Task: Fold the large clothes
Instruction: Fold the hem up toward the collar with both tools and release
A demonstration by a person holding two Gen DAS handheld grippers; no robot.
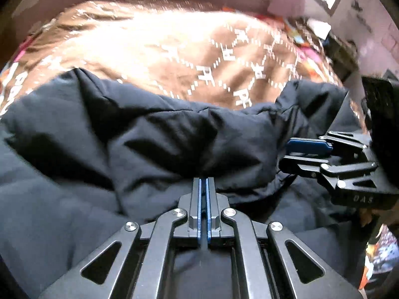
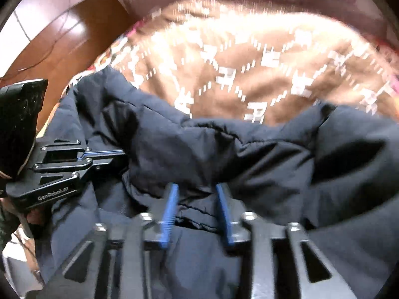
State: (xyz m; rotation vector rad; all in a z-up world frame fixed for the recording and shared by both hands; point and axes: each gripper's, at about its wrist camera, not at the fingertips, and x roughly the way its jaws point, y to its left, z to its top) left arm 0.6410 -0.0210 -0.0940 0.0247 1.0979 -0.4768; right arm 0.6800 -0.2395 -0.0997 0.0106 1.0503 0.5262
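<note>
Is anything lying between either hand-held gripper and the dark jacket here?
Nothing visible. The left hand-held gripper is pinched shut on a fold of the dark puffy jacket, and the right hand-held gripper is open with its fingers at the fabric. Only the brown patterned blanket lies beyond.

A bed covered by a brown blanket with a white lattice pattern (image 1: 174, 57) is seen; a dark navy padded jacket (image 1: 149, 134) is laid across it.

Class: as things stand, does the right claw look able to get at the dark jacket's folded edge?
Probably yes: the right claw is open, its tips at the dark jacket fold, with nothing between.
</note>
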